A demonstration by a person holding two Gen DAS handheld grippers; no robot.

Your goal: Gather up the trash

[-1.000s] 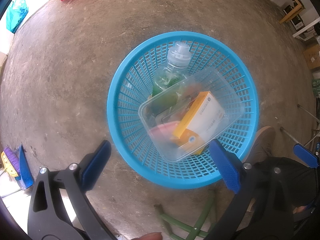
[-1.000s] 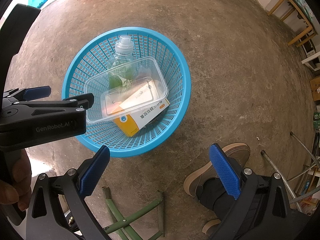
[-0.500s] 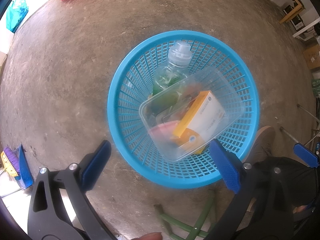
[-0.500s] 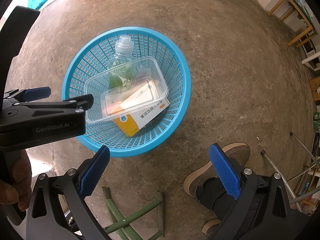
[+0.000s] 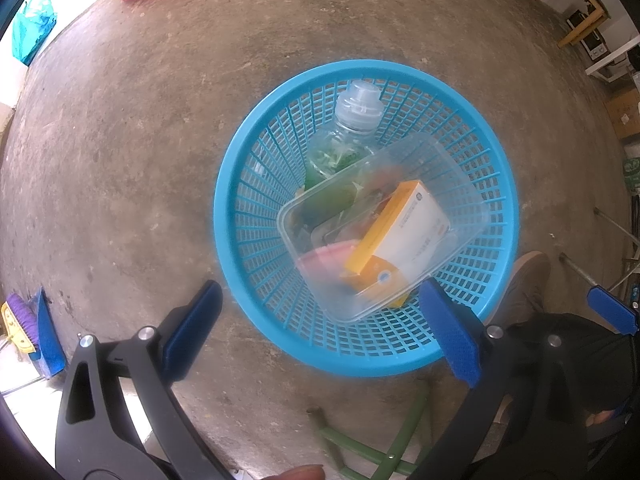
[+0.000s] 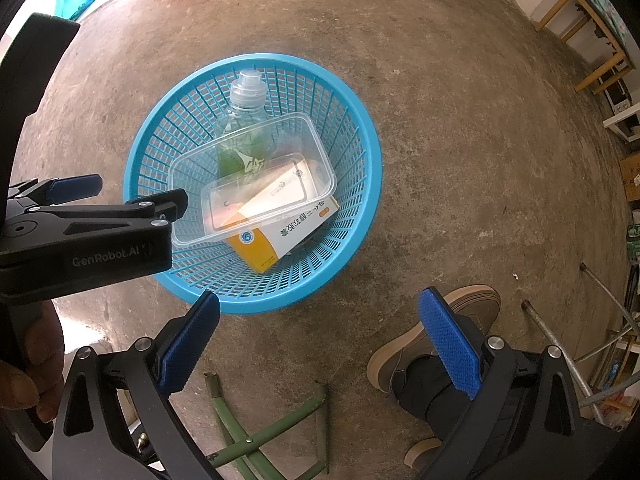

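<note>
Seen from the left wrist camera, a broom head [image 5: 24, 326] with purple bristles lies at the far left edge of the frame on a bare concrete floor [image 5: 120, 160]. The left tongs [image 5: 320, 332] fill the bottom of the frame, their blue pads spread wide apart and holding nothing. Just above them, right of centre, sits a round blue plastic basket [image 5: 248, 248] on the floor. Inside it lies the collected trash: a clear plastic bottle [image 5: 352, 128] with a green label at the top, a clear rectangular plastic container [image 5: 460, 184] across the middle, and a white and orange box [image 5: 404, 232] seen through it. From the right wrist camera, the left tongs appear side-on at the left edge, over the basket's rim. The right tongs [image 6: 320, 340] at the bottom are likewise released and empty, hanging over bare floor to the lower right of the basket. A brown shoe [image 6: 420, 344] shows at lower right, and a green metal frame [image 6: 272, 428] lies at bottom centre.
</note>
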